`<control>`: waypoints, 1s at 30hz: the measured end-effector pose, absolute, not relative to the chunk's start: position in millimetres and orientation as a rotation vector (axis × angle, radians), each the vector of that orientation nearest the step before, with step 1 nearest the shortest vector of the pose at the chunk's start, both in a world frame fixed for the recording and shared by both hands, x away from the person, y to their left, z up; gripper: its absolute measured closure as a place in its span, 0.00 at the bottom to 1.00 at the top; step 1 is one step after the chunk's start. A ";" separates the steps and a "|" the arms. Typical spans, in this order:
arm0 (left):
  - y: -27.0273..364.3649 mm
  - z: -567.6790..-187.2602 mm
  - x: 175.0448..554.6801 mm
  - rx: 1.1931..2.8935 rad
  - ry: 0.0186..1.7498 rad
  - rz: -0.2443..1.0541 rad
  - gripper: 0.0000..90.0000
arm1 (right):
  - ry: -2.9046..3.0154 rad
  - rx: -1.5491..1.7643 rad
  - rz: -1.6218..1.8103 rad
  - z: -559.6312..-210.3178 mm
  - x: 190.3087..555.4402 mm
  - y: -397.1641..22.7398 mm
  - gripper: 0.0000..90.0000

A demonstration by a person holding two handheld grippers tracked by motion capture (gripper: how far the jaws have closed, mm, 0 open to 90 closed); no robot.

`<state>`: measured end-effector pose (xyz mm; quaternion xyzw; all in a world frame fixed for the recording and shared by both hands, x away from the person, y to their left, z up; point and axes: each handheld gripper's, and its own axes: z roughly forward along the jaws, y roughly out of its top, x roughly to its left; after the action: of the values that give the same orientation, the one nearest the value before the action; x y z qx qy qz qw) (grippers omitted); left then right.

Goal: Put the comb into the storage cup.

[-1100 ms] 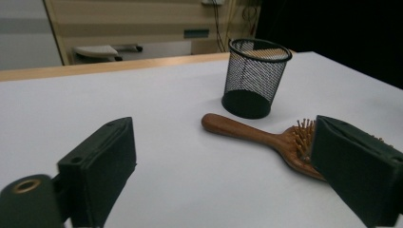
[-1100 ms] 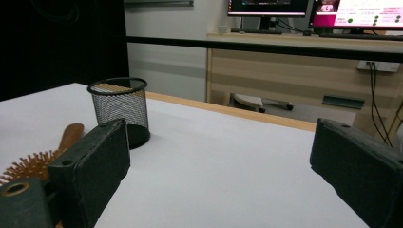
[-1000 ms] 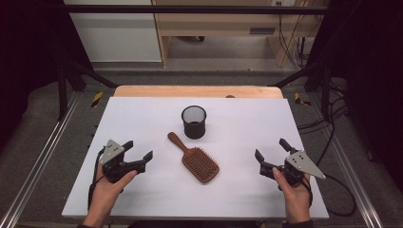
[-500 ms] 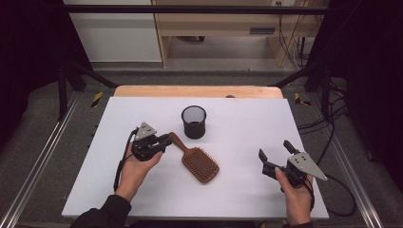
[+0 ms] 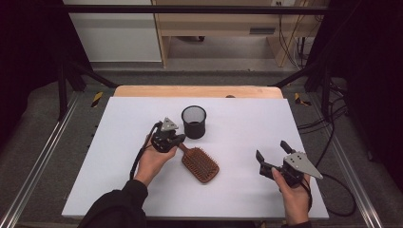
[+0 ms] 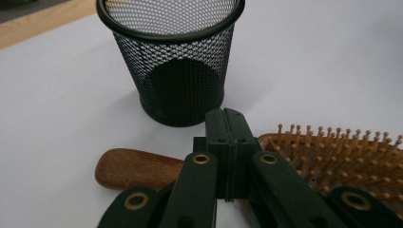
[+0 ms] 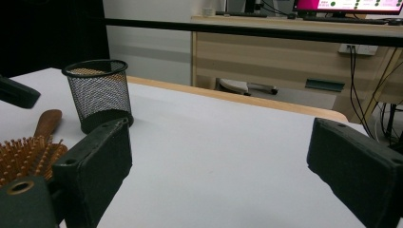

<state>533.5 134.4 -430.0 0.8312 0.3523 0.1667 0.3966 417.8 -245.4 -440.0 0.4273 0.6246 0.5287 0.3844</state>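
The hairbrush [image 6: 138, 167] has a glossy, smooth wooden handle and wooden pins; the cup [image 6: 177, 61] is black metal mesh; the counter [image 5: 247, 123] looks matt white.

We list a white surface [image 5: 237, 123] mid-frame with a bare wooden strip [image 5: 197, 91] along its far edge. At the top of the frame stands a wooden desk [image 5: 228, 23]. Cables [image 5: 332, 118] trail over the grey floor [image 5: 43, 142] at right.

Bright even table light, dark surroundings, soft shadows
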 end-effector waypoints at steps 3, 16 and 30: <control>129.7 -436.6 538.4 2.138 0.884 0.419 1.00 | 1.595 1.085 1.347 -439.1 418.7 -244.9 0.09; 122.3 -459.6 560.3 2.280 0.856 0.450 1.00 | 1.607 1.083 1.344 -438.0 420.3 -244.2 0.09; 139.6 -463.5 543.3 2.346 0.897 0.434 1.00 | 1.594 1.082 1.353 -436.4 419.5 -247.1 0.09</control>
<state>543.3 139.6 -463.5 0.8803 0.3365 0.1630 0.2920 419.5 -247.1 -436.4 0.4246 0.6251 0.5309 0.3835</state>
